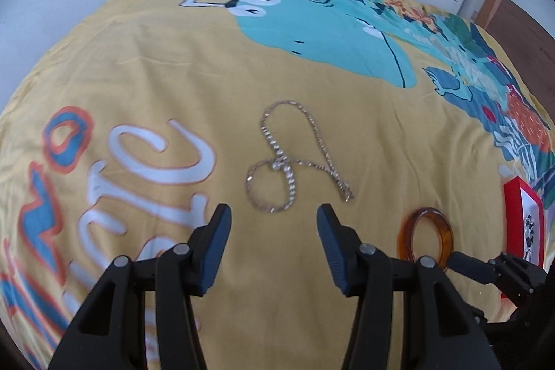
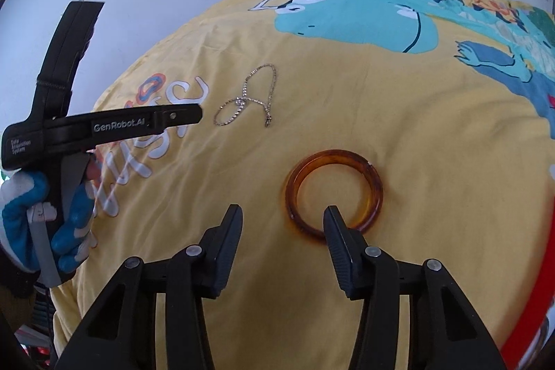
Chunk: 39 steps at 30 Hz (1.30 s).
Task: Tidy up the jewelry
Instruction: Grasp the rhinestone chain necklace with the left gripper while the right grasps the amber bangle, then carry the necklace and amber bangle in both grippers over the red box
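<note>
Amber bangle (image 2: 334, 193): right gripper (image 2: 282, 217) jaws apart, straddling its near rim for pickup. Silver chain (image 1: 295, 158): left gripper (image 1: 274, 224) spread, empty, approaching.

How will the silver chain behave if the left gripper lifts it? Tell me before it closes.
The silver chain lies in crossed loops on the yellow bedspread, so it is probably limp and would dangle. Its fine links look light and could slip from the left gripper pads. The crossing may tangle when raised.
</note>
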Tool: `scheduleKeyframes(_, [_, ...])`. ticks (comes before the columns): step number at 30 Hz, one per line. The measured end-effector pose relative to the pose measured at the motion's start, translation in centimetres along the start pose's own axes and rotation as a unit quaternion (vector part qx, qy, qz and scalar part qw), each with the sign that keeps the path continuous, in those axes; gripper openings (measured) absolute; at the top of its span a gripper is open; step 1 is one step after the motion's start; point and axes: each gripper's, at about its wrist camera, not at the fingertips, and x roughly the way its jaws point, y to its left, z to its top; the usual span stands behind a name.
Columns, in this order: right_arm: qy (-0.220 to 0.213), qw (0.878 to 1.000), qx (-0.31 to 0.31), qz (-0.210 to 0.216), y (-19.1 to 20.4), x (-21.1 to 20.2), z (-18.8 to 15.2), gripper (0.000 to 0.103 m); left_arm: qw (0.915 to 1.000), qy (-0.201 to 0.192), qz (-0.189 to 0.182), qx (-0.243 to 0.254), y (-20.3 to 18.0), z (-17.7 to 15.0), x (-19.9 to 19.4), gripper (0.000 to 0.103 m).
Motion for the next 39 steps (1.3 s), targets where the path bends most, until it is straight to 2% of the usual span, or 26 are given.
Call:
scheduleKeyframes(13, [0.02, 1.0, -0.003, 0.01, -1.4, 3.6, 0.3, 0.045, 0.9984, 0.03, -0.001, 0.049, 0.2, 2.0, 5.6, 0.049])
scheduleKeyframes(16, [0.023, 1.0, -0.009, 0.005, -1.2, 4.1, 0.4, 0.042, 0.9981, 0.035, 0.004, 0.049, 0.1, 2.2, 6.7, 0.049])
scheduleKeyframes(20, [0.024, 1.0, -0.007, 0.0, -1.1, 4.8, 0.9, 0.032, 0.9978, 0.025, 0.018, 0.059, -0.6, 2.2, 7.1, 0.048])
scheduleKeyframes(23, [0.028, 1.0, -0.005, 0.001, -0.6, 5.4, 1.2, 0.02, 0.9976, 0.02, 0.019, 0.064, -1.0, 1.9, 7.0, 0.034])
scheduleKeyframes(24, [0.031, 0.999, -0.007, 0.003, -0.4, 5.7, 1.2, 0.015, 0.9976, 0.018, 0.017, 0.065, -1.1, 1.8, 6.9, 0.026])
scheduleKeyframes(25, [0.032, 0.999, -0.01, 0.001, 0.1, 5.8, 1.2, 0.014, 0.9974, 0.017, 0.015, 0.068, -1.3, 1.8, 6.9, 0.018])
scheduleKeyframes(26, [0.033, 0.999, -0.012, 0.001, 0.3, 5.9, 1.2, 0.013, 0.9973, 0.016, 0.014, 0.071, -1.5, 1.6, 6.7, 0.016])
scheduleKeyframes(30, [0.028, 0.999, 0.0, 0.021, 0.4, 5.5, 0.9, 0.011, 0.9975, 0.015, 0.005, 0.069, -1.8, 1.0, 5.9, 0.012])
scheduleKeyframes(36, [0.005, 0.998, 0.024, 0.054, 1.1, 3.1, -0.6, 0.009, 0.9987, 0.002, -0.012, 0.05, -1.7, -0.3, 3.1, 0.012])
scheduleKeyframes(37, [0.002, 0.998, 0.027, 0.057, 1.3, 2.7, -0.9, 0.009, 0.9988, -0.001, -0.016, 0.045, -1.6, -0.5, 2.4, 0.006])
scheduleKeyframes(39, [-0.006, 0.997, 0.036, 0.065, 1.6, 1.6, -1.4, 0.009, 0.999, -0.008, -0.019, 0.04, -1.6, -0.7, 1.1, 0.007])
